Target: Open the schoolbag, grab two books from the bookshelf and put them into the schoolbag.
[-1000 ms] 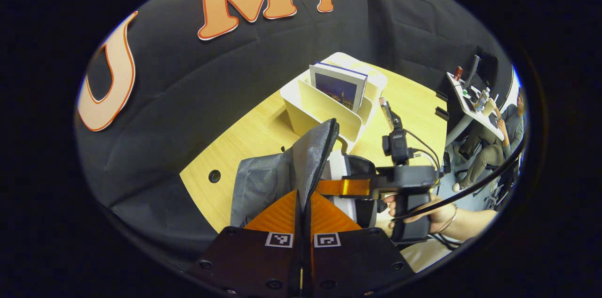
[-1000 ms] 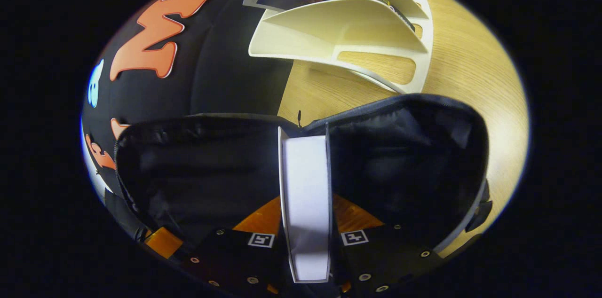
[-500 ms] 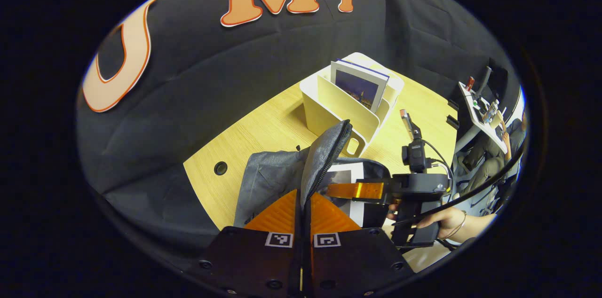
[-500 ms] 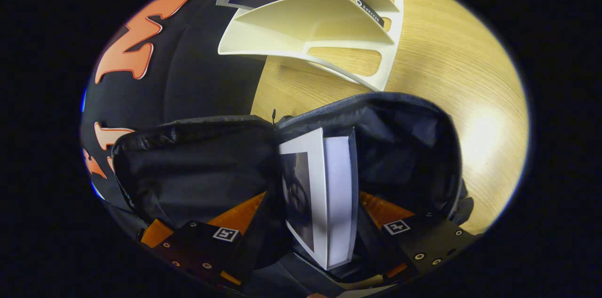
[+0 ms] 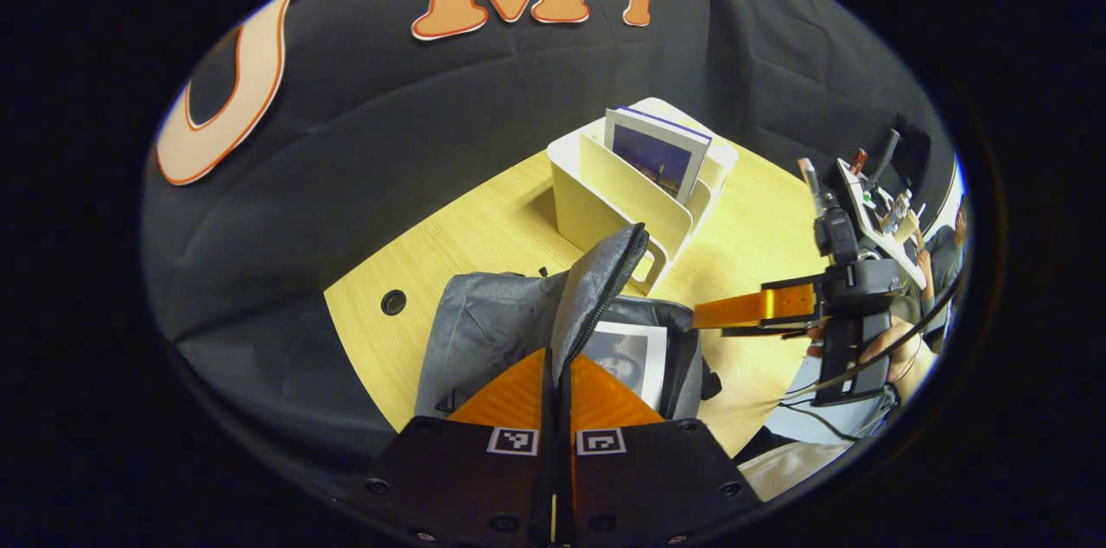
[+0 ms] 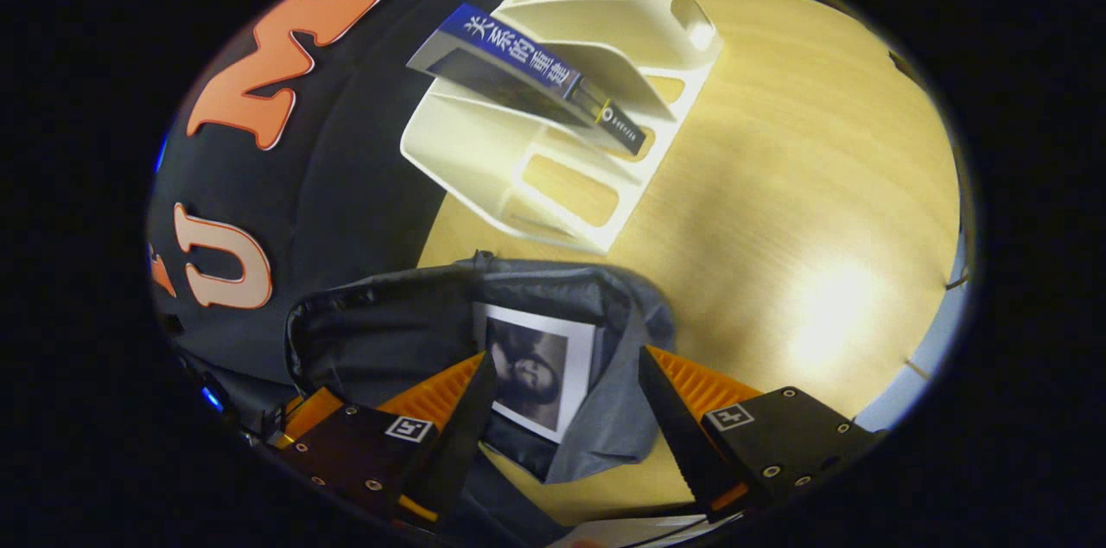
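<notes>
The grey schoolbag (image 5: 497,328) lies open on the wooden table (image 5: 471,241). My left gripper (image 5: 557,355) is shut on its raised zipper flap (image 5: 605,276). A white book with a dark picture (image 5: 629,355) sits inside the bag. In the right gripper view the same book (image 6: 536,362) lies in the bag (image 6: 389,332) beneath my right gripper (image 6: 566,414), which is open and holds nothing. That right gripper (image 5: 760,309) also appears in the left gripper view, to the right of the bag, held by a hand (image 5: 877,349). A blue-spined book (image 6: 527,68) leans in the cream bookshelf (image 6: 562,185).
The bookshelf (image 5: 618,198) stands just behind the bag, with one book (image 5: 655,157) in it. A round cable hole (image 5: 393,302) is in the tabletop left of the bag. Bare tabletop (image 6: 804,219) stretches right of the bag. A seated person (image 5: 942,237) and another desk are far right.
My right gripper let go of the white book inside the bag, opened, and pulled up and away to the right. My left gripper still holds the flap up.
</notes>
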{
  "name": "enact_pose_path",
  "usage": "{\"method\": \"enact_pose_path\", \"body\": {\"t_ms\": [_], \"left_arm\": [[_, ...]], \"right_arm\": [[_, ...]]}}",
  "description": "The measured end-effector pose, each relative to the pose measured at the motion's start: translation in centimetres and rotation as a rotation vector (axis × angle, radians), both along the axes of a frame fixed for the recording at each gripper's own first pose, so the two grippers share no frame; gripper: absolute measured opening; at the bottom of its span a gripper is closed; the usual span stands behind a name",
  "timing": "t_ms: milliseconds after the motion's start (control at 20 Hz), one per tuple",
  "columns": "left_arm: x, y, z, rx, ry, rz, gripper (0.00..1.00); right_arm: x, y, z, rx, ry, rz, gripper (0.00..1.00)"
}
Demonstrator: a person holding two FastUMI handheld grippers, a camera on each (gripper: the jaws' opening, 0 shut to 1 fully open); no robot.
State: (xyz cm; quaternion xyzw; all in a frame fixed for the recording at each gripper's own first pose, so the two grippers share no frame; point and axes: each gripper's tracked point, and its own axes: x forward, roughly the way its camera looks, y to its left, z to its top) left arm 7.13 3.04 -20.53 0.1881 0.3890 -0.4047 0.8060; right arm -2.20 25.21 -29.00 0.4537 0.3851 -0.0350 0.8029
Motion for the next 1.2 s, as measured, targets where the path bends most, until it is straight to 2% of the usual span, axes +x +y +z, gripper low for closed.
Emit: {"method": "enact_pose_path", "body": {"t_ms": [100, 200, 400, 550, 750, 950, 1200], "left_arm": [[0.4, 0.6, -0.3, -0.009, -0.002, 0.018, 0.05], [0.2, 1.2, -0.4, -0.017, -0.002, 0.018, 0.02], [0.1, 1.6, -0.8, -0.025, -0.018, 0.017, 0.02], [-0.4, 1.2, -1.1, -0.037, -0.009, 0.017, 0.02], [-1.2, 0.7, -1.6, -0.050, 0.010, 0.036, 0.02], [-1.3, 0.4, -1.6, -0.051, 0.015, 0.070, 0.02], [-0.9, 0.9, -2.0, -0.074, 0.045, 0.188, 0.02]], "right_arm": [[-1.4, -3.2, 0.9, -0.059, 0.007, -0.012, 0.98], [-2.5, -5.9, 2.3, -0.129, 0.008, -0.010, 0.98], [-4.2, -10.8, 5.7, -0.352, 0.014, 0.042, 0.99], [-3.9, -13.0, 10.3, -0.464, -0.013, 0.084, 0.99], [-1.5, -15.1, 16.0, -0.615, -0.051, 0.144, 0.99], [1.7, -15.1, 19.8, -0.719, -0.065, 0.270, 0.99], [8.9, -15.3, 21.9, -0.823, -0.059, 0.398, 0.99]]}}
